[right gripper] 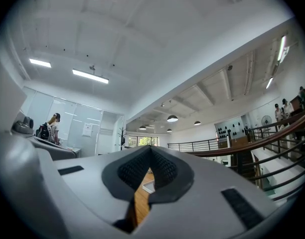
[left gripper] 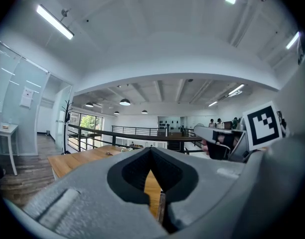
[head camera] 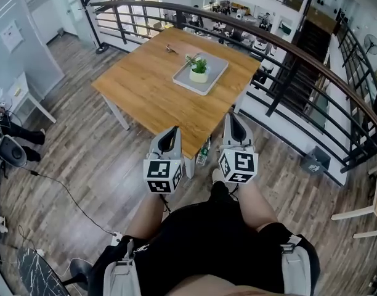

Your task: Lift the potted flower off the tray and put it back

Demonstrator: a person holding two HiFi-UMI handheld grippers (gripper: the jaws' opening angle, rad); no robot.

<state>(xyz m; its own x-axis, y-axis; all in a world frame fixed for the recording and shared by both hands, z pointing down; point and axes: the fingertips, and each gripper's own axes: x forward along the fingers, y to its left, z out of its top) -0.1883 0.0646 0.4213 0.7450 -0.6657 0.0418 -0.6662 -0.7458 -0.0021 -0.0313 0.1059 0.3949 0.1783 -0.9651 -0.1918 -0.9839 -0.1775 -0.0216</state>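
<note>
1. The potted flower (head camera: 199, 70) is sitting on the gray tray (head camera: 217, 65) on the wooden table (head camera: 145, 91), in the upper middle of the head view.
2. The left gripper (head camera: 172, 131) and right gripper (head camera: 232, 117) are hanging lower down, well apart from the table. Both are pressed together, pinching nothing.
3. The lifting is not starting yet. The next move is probably going closer, then opening the jaws around the pot.

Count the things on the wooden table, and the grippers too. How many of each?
grippers: 2, the left gripper and the right gripper
tray: 1
potted flower: 1
small brown thing, too small to tell: 1
Total: 5
</note>
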